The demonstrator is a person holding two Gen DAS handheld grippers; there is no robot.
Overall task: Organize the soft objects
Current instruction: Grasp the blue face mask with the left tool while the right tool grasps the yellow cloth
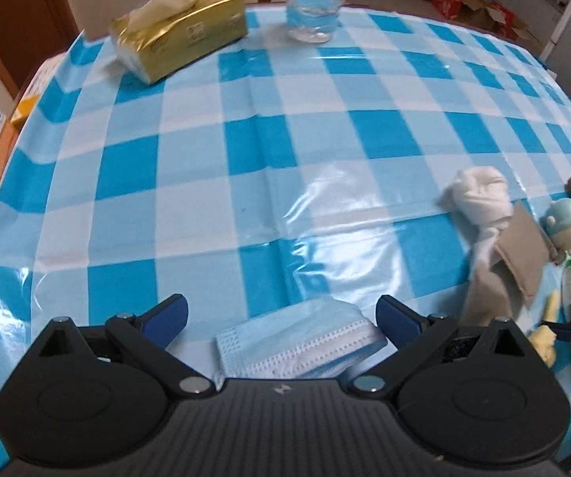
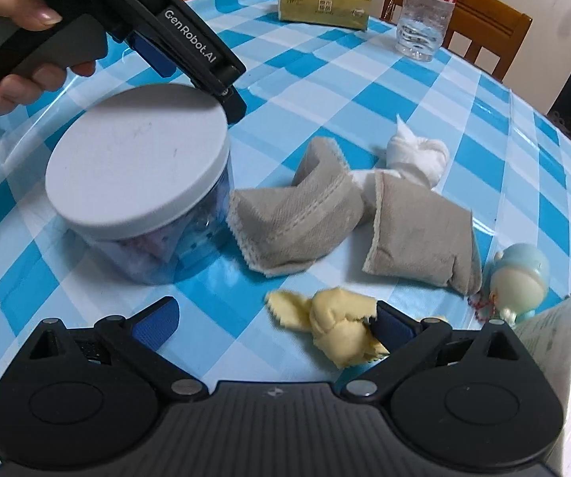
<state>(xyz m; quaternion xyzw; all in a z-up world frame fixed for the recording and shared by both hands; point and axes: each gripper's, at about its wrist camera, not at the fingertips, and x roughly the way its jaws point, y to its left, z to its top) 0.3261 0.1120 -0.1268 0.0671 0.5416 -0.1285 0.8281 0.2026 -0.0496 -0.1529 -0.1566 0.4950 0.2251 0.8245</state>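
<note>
The yellow cloth (image 2: 339, 328) lies crumpled on the checked surface (image 2: 424, 91) directly ahead of the right gripper (image 2: 273, 320), off toward its right finger, which it touches; its long axis runs slantwise from far left to near right. The jaws stand wide apart and hold nothing, so the right gripper looks the nearer one for this piece. Just beyond lie two grey cloths (image 2: 297, 214), a knotted white cloth (image 2: 416, 155) and a lidded clear jar (image 2: 138, 183). The left gripper (image 1: 281, 316), also wide open and empty, hangs over a folded face mask (image 1: 297, 344).
</note>
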